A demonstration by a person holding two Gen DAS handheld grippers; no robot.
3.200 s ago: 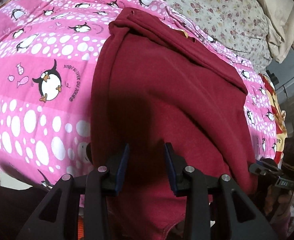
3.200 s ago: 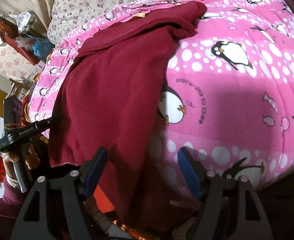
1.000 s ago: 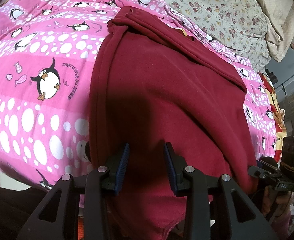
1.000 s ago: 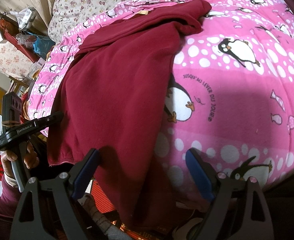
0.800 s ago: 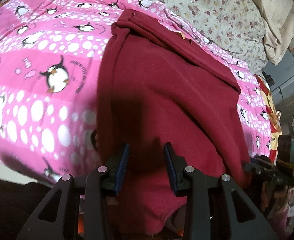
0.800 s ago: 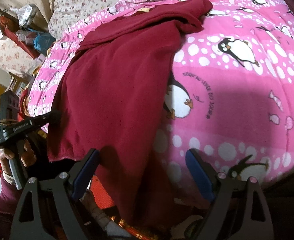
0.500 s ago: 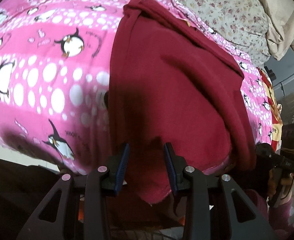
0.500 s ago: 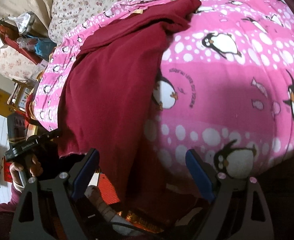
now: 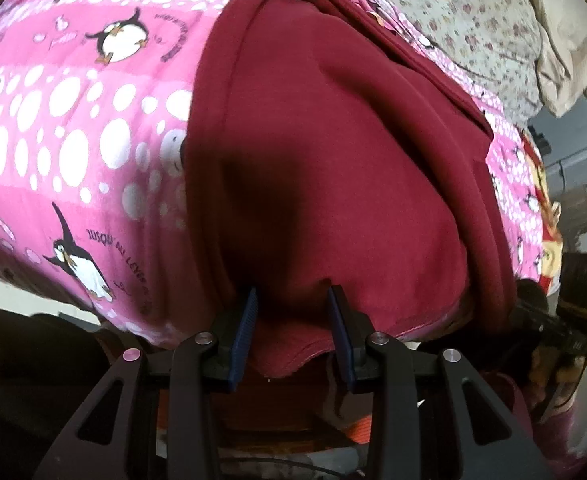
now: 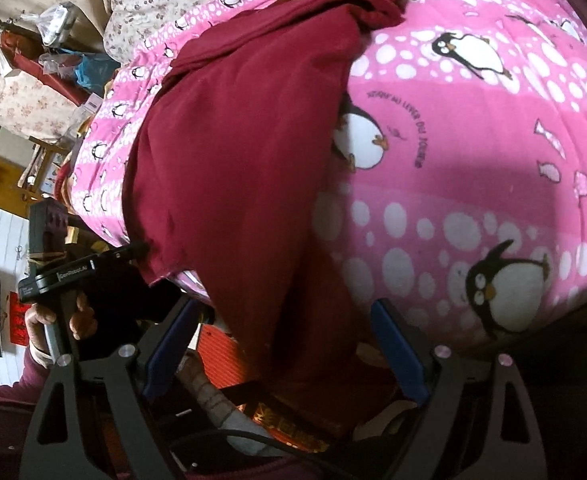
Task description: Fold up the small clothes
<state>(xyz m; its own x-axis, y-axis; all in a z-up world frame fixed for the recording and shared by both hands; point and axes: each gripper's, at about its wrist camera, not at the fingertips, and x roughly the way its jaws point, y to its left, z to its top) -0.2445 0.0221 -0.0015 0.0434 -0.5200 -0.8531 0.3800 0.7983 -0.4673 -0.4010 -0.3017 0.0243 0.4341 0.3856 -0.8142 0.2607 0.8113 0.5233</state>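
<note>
A dark red garment lies spread on a pink penguin-print blanket, its near hem hanging over the bed's front edge. My left gripper is open, its blue pads on either side of the hanging hem at the garment's near middle. In the right wrist view the same garment drapes over the edge. My right gripper is wide open, with the garment's hanging right corner between its fingers. The left gripper also shows there, at the garment's left hem corner.
A floral sheet covers the bed's far side, with a beige pillow beyond. A cluttered red shelf with bags stands to the far left. An orange-red patterned cloth lies under the bed edge.
Both grippers have dropped lower and closer to the bed's front edge. The hanging hem now sits between the left pads. The jaws' openings look unchanged.
</note>
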